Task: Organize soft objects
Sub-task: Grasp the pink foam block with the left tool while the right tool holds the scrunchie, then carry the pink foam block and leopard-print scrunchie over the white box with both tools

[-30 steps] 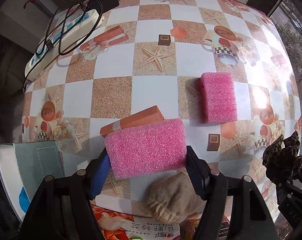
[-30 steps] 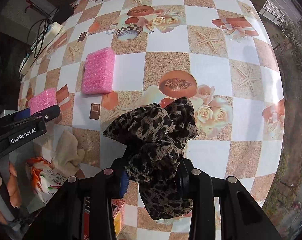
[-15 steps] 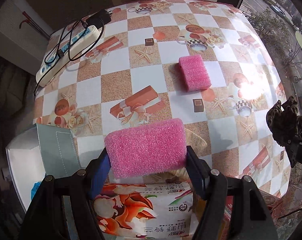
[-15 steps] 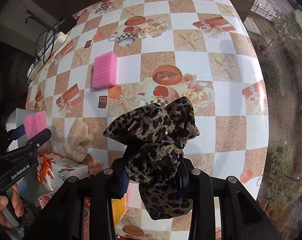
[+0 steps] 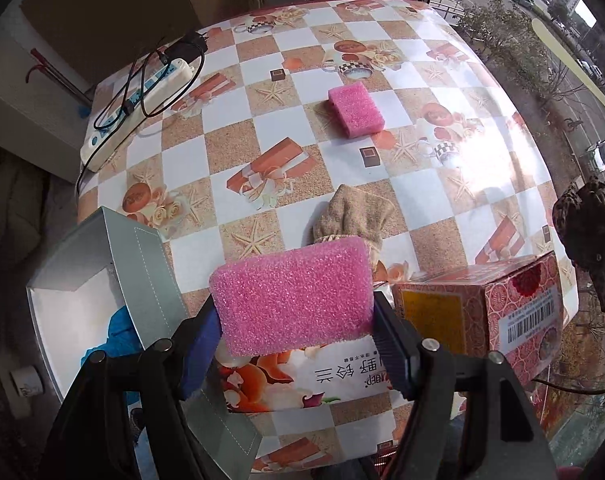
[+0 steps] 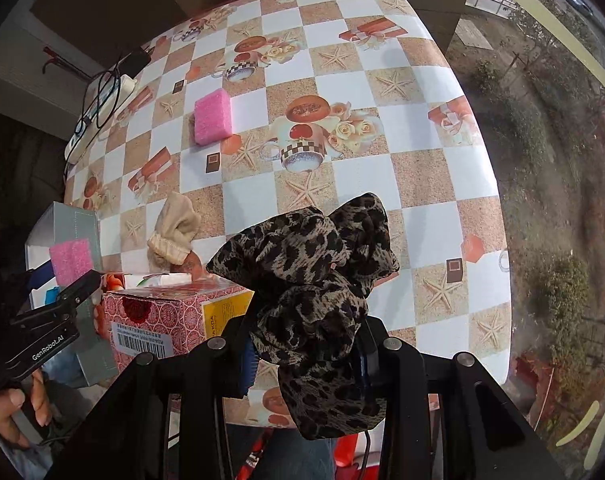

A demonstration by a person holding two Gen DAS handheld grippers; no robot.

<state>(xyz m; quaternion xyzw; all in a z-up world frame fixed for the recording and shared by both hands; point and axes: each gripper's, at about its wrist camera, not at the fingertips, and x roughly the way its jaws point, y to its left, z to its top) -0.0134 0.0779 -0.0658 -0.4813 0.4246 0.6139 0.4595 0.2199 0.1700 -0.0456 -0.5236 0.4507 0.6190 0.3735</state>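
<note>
My left gripper point(image 5: 294, 344) is shut on a pink sponge point(image 5: 292, 294) and holds it in the air above the table's near edge, beside a grey open box point(image 5: 142, 256) at the left. The held sponge also shows in the right wrist view point(image 6: 71, 261). My right gripper point(image 6: 306, 356) is shut on a leopard-print cloth point(image 6: 314, 272), which also shows at the right edge of the left wrist view point(image 5: 590, 232). A second pink sponge point(image 5: 355, 109) lies on the table further back. A beige sock point(image 5: 352, 216) lies just beyond the held sponge.
A flowered tissue pack point(image 5: 302, 380) and a red patterned carton point(image 5: 482, 312) stand at the near edge. A white power strip point(image 5: 138, 96) with black cables lies at the far left. Something blue point(image 5: 118, 332) lies inside the grey box. The checkered tablecloth point(image 6: 402, 168) covers the table.
Both grippers have risen and pulled back toward the near edge with their loads. The grey box, tissue pack and red carton have come into view.
</note>
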